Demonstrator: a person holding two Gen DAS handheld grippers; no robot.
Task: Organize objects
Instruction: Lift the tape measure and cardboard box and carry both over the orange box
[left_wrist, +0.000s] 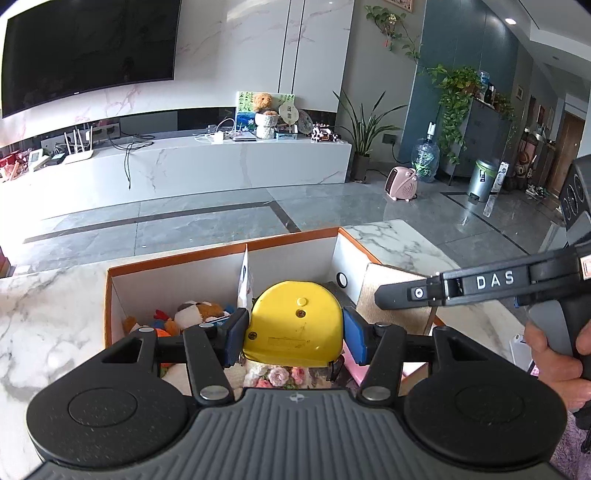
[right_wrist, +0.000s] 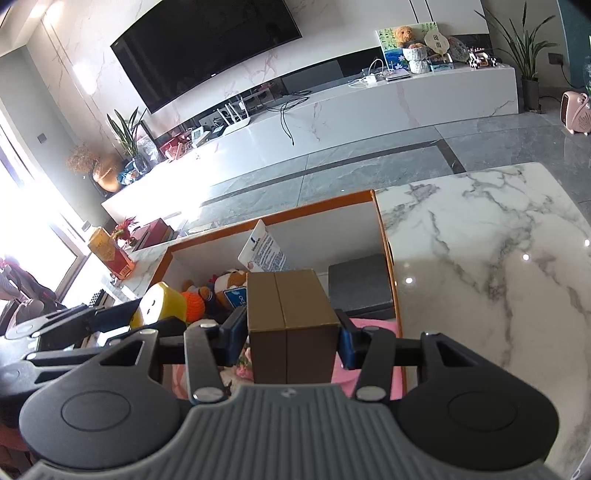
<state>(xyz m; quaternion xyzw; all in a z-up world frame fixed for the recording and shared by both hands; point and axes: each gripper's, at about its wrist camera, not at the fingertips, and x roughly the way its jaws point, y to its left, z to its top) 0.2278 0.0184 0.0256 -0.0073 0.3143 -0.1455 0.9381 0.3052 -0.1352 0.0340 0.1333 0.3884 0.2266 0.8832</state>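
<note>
Yellow tape measure (left_wrist: 295, 325) sits clamped in my left tool (left_wrist: 295, 332); my right tool (right_wrist: 293, 332) pinches a brown cardboard box (right_wrist: 291, 321). Both hang over the orange-rimmed bin (left_wrist: 221, 251) on the marble worktop (right_wrist: 480, 258), plush toys (left_wrist: 192, 314) already inside. I'd judge we're midway; both still need dropping in.

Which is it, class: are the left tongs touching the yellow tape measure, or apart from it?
Touching. The left wrist view shows the left tongs closed on the yellow tape measure, a blue pad pressed against each side with no gap, held above the orange-rimmed box.
</note>
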